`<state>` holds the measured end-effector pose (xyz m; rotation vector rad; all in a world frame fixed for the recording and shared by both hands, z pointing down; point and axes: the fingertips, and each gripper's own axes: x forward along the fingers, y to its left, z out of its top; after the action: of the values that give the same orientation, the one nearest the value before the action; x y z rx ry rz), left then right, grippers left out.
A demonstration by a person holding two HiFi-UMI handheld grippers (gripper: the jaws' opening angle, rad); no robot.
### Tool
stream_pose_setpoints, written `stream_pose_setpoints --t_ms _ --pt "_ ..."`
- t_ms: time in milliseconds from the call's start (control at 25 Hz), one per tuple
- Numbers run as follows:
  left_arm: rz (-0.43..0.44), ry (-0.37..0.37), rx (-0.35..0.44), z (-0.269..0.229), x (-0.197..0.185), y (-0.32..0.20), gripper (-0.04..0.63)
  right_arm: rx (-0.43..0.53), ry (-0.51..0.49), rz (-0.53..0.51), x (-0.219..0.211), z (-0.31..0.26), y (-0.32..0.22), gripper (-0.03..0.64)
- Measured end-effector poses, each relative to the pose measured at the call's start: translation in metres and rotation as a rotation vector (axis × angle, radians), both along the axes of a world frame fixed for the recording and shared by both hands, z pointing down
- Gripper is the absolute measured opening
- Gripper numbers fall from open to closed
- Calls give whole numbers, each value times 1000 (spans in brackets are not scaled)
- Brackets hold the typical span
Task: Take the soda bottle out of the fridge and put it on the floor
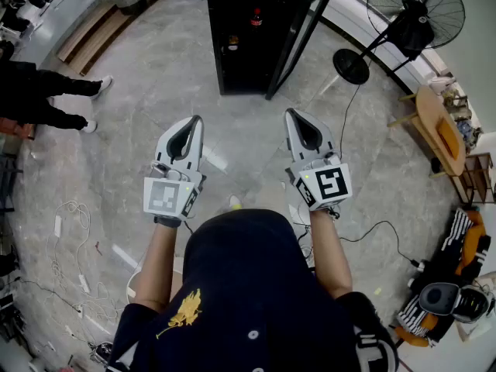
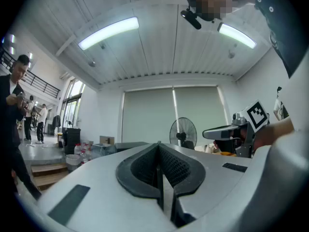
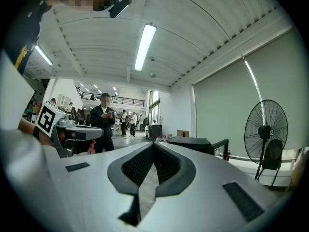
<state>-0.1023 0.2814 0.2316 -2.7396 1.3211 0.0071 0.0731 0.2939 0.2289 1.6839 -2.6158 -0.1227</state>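
Note:
A black fridge (image 1: 248, 33) stands on the floor ahead of me with its door (image 1: 302, 37) swung open to the right. Inside it, a soda bottle (image 1: 256, 16) with a red cap stands on an upper shelf, with another small item (image 1: 232, 43) lower down. My left gripper (image 1: 197, 120) and right gripper (image 1: 289, 114) are held side by side, well short of the fridge and pointing toward it. Both are shut with nothing between the jaws. In the gripper views the left gripper (image 2: 158, 145) and the right gripper (image 3: 153, 143) show closed, empty jaws. The fridge (image 3: 190, 142) lies beyond the right one.
A standing fan (image 1: 415, 14) is right of the fridge, its cable trailing over the marble floor. A wooden chair (image 1: 438, 126) and a bag (image 1: 453, 281) sit at the right. A person's legs (image 1: 46, 91) are at the left, with cables (image 1: 70, 215) on the floor there.

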Motion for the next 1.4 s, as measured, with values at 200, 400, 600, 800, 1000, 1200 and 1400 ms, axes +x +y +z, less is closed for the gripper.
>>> stream_pose_setpoints --t_ms 200,400,600,800,1000,1200,1400 --pt "-14 -8 -14 7 -12 1 17 -20 7 1 -1 7 3 -9" --pt "-16 -15 -28 12 -16 1 18 -33 8 9 3 11 1 -9" --pt "-19 -20 -46 20 -20 0 18 -41 11 11 3 14 0 -9" --pt "-11 -21 -52 21 -19 -3 18 -34 -4 16 2 12 -3 -6" --pt "1 -4 -62 22 -19 -9 18 -41 16 18 -1 9 -10 35" --pt "18 1 -71 23 -19 -22 17 -53 33 38 -2 3 -18 86" --pt "17 0 -75 21 -16 -47 18 -72 46 59 12 1 -30 105"
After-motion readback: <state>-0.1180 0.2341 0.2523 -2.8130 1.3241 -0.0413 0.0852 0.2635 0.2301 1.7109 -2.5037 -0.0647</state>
